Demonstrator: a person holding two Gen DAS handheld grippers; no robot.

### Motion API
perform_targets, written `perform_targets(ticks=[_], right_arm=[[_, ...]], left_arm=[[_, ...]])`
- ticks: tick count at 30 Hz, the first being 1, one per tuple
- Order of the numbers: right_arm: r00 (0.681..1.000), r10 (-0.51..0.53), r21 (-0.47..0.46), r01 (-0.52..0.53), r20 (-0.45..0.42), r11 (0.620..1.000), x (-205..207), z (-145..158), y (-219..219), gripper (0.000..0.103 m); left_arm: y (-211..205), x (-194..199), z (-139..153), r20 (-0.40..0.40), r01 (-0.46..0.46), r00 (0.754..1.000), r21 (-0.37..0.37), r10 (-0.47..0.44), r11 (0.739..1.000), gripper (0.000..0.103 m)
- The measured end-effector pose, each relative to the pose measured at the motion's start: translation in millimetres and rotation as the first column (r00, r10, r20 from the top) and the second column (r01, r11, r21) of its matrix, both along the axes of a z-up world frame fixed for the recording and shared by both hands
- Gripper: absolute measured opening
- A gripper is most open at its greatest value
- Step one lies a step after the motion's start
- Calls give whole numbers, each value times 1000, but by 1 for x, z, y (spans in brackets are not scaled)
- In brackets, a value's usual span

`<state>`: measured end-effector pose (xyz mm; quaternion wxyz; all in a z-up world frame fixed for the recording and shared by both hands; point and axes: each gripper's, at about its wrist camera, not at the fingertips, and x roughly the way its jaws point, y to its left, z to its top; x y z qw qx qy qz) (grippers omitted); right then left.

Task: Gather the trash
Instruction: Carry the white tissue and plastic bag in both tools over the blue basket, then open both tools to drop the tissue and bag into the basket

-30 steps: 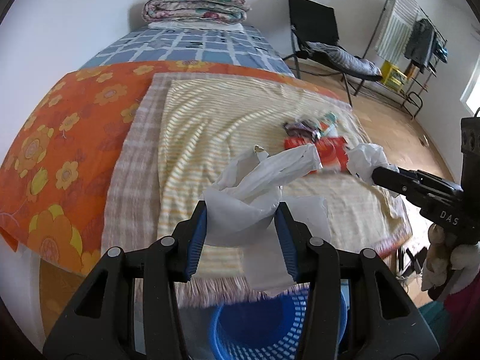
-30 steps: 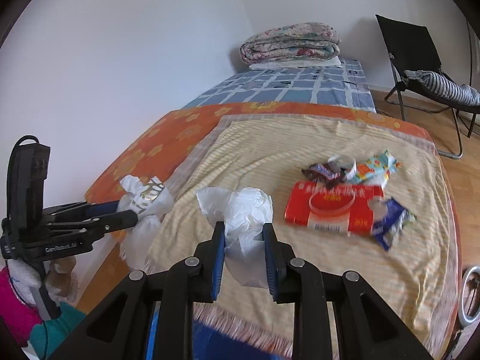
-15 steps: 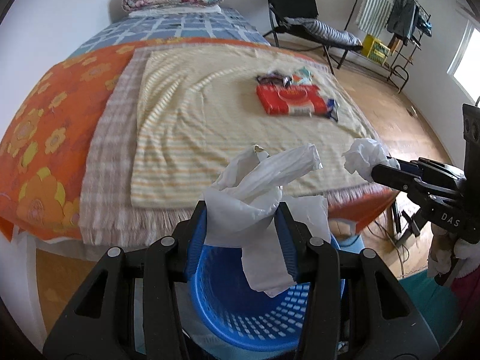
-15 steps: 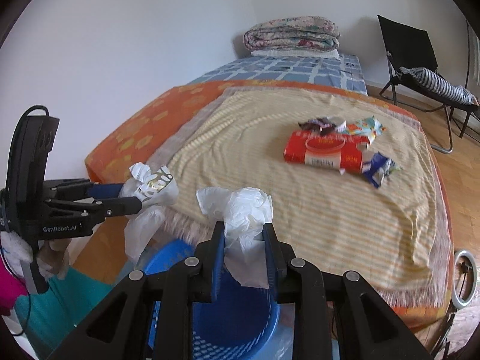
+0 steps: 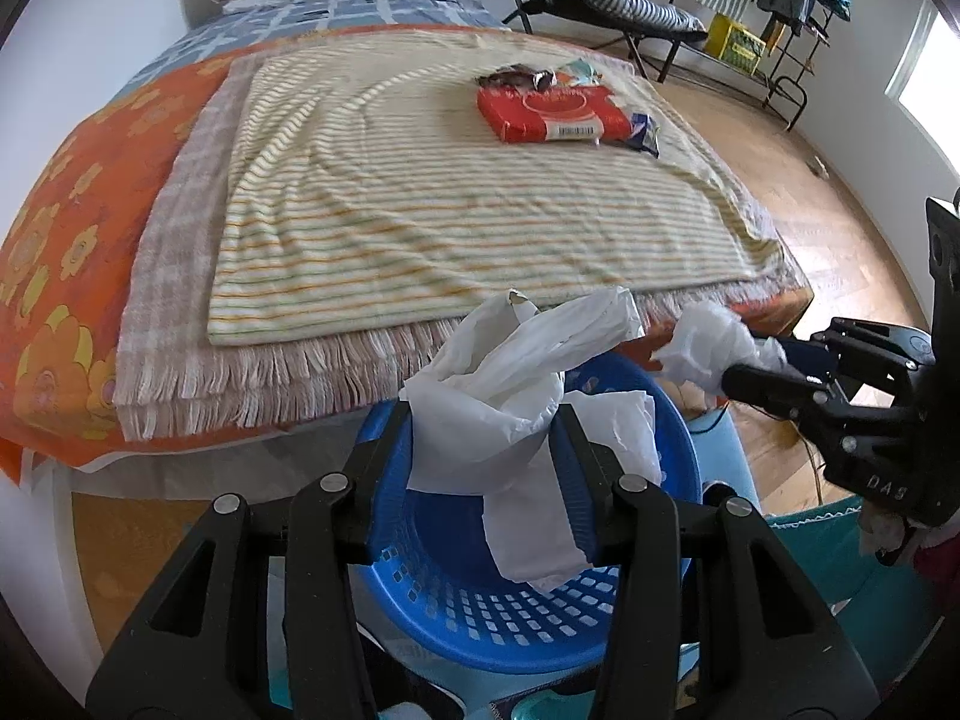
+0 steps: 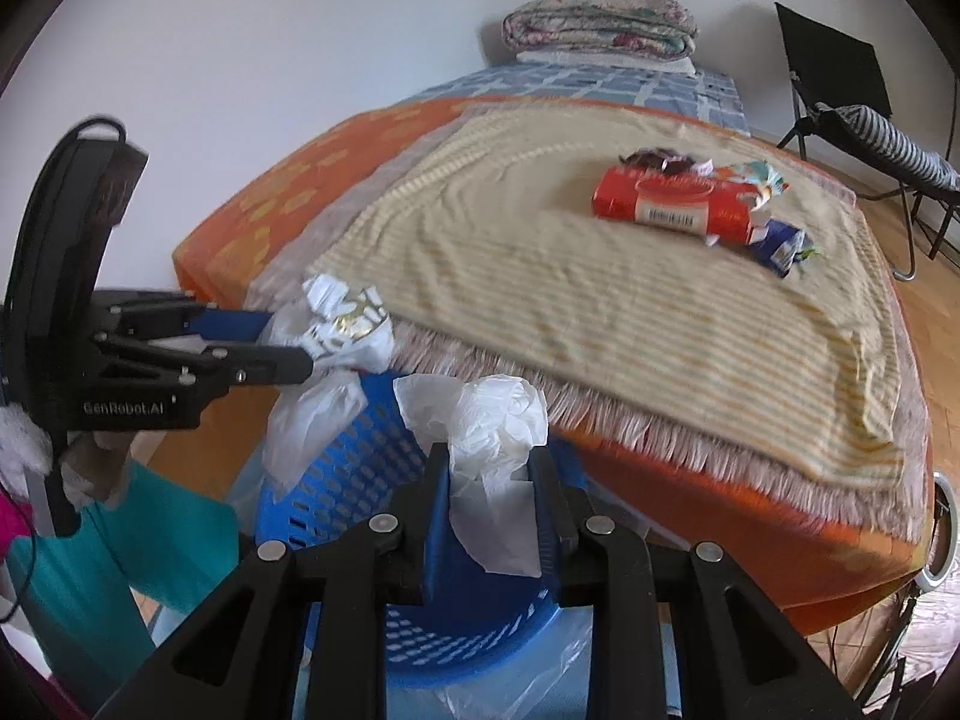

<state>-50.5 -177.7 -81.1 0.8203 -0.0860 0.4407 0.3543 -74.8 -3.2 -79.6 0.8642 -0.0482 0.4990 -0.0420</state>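
two grippers hang over the blue basket [image 5: 456, 612] at the foot of the bed, each one clamped on a scrap of white rubbish. the left gripper [image 5: 486, 450] has its jaws pressed together on a crumpled white wrapper [image 5: 498, 402], whose loose tail droops down inside the basket's rim; held that way, i'd guess, so the piece falls straight in once the jaws part. the right gripper [image 6: 489, 483] pinches a wad of white plastic [image 6: 480, 420] above the same basket, seen from its own camera just over the near rim [image 6: 336, 462]. both pieces look light and limp, so they may cling to the pads rather than drop cleanly.

beyond the basket runs the fringed edge of the striped blanket [image 5: 420, 192], laid over an orange flowered sheet [image 5: 54, 228]. well back on the blanket sits the rest of the trash: a red packet [image 5: 552, 114], a blue wrapper [image 5: 645, 132] just beside it, and a few dark and pale wrappers [image 5: 528, 77] touching its far side. that little heap seems to be what is left to fetch.

furthest off, a folded quilt [image 6: 600, 24] rests at the head of the bed and a black folding chair [image 6: 840, 78] stands by the wall.
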Motion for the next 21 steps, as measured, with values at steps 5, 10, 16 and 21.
perform_targets(ticks=[5, 10, 16, 21], right_arm=[[1000, 5, -13, -6, -23, 1000, -4, -10, 0, 28], [999, 14, -20, -15, -33, 1000, -6, -15, 2, 28], [999, 29, -23, -29, -31, 999, -8, -15, 7, 30], [999, 30, -23, -31, -32, 999, -9, -15, 7, 48]], left_arm=[[-2, 1, -6, -16, 4, 1000, 14, -4, 1000, 46], [-4, 4, -11, -37, 11, 999, 12, -10, 1000, 49], [-9, 5, -13, -40, 21, 999, 25, -20, 999, 53], [-9, 7, -13, -42, 18, 999, 28, -17, 999, 56]])
